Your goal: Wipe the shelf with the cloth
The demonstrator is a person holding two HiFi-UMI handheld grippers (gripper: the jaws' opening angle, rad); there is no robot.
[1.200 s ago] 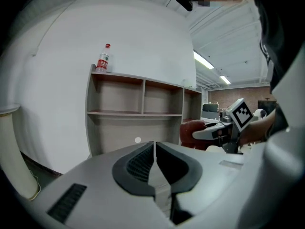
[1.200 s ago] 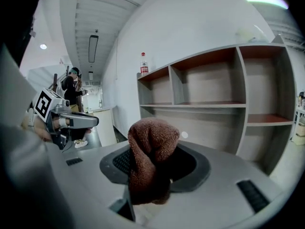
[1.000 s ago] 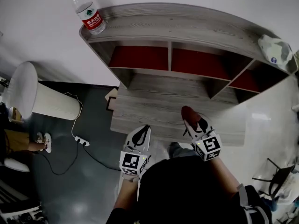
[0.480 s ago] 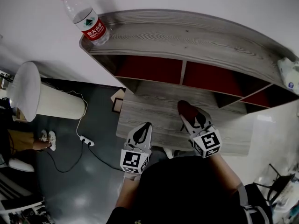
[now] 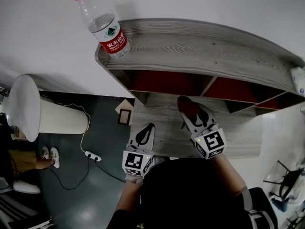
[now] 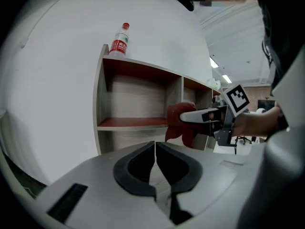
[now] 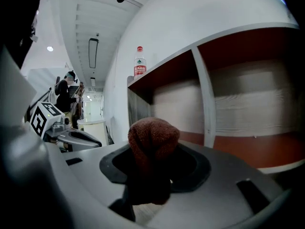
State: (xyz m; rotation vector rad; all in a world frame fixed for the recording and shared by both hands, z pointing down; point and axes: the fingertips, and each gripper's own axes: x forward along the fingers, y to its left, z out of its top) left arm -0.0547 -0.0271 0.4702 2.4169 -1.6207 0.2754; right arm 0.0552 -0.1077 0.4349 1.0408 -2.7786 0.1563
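Note:
A grey wood-grain shelf with red inner boards stands against the white wall. My right gripper is shut on a bunched reddish-brown cloth, held over the lower board just in front of the left compartment. In the right gripper view the cloth fills the jaws, with the red compartment floor ahead. My left gripper hovers lower left, jaws closed together with nothing between them. The left gripper view shows the shelf and the cloth in the other gripper.
A water bottle with a red cap stands on the shelf top's left end. A white item lies at the top's right end. A white cylinder, a power strip with cable and a small box are on the dark floor at left.
The view has closed in on the shelf. My right gripper with the cloth has moved forward toward the left compartment. The left gripper has kept its place.

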